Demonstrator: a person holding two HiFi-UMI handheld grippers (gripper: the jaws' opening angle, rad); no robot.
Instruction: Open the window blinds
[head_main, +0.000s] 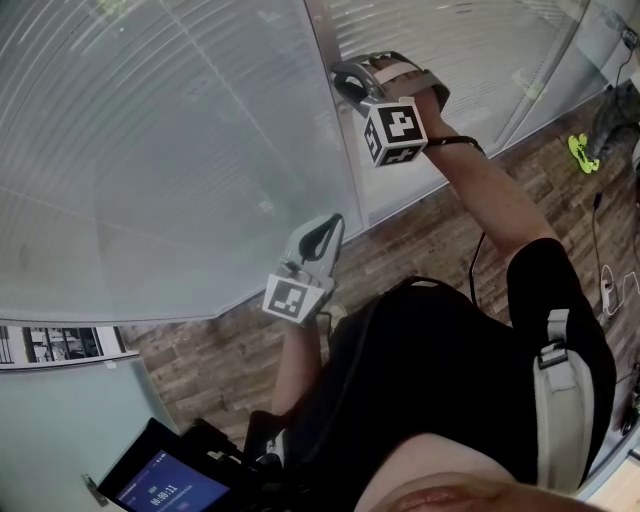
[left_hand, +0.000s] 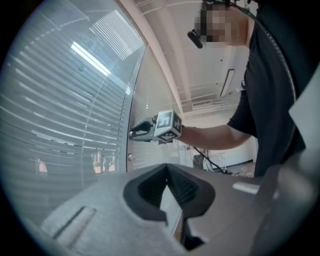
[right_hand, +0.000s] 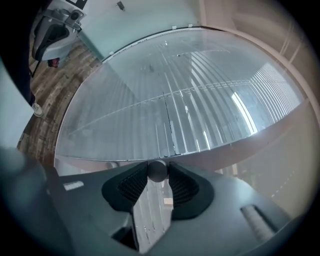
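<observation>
White slatted blinds (head_main: 150, 150) hang shut behind a glass pane, next to a pale frame post (head_main: 338, 130). My right gripper (head_main: 345, 80) is raised against that post. In the right gripper view its jaws are shut on a small round grey knob (right_hand: 158, 170), with the blinds (right_hand: 175, 105) spreading beyond it. The left gripper view shows the same gripper (left_hand: 137, 131) touching the post beside the blinds (left_hand: 60, 125). My left gripper (head_main: 330, 228) hangs lower, clear of the glass, its jaws shut on nothing.
A wood-plank floor (head_main: 420, 240) runs along the foot of the glass. A lit device screen (head_main: 160, 490) sits at the lower left. Cables (head_main: 600, 270) and a green object (head_main: 580, 152) lie on the floor at the right.
</observation>
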